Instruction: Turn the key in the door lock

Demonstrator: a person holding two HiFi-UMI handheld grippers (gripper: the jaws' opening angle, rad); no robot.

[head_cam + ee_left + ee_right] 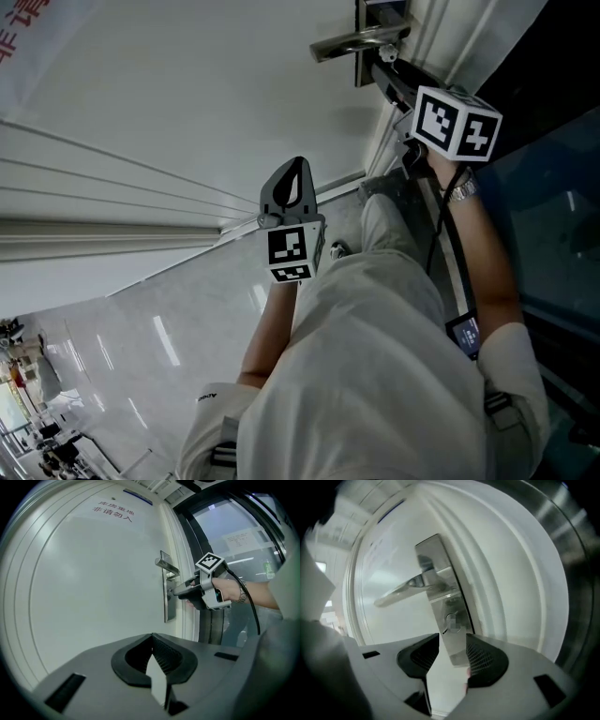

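My right tool [452, 640] gapes wide, empty, just short of the key [451, 622], which sticks out of the lock [436, 564] toward it, below the handle [398, 593]; blur hides its turn. My left tool [152, 640] is clamped together, empty.

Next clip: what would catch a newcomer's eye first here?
A steel lock plate with a lever handle, on a white door, fills the right gripper view. The right claw stands open right in front of the lock below the handle. The left claw, shut and empty, is held well back from the door.
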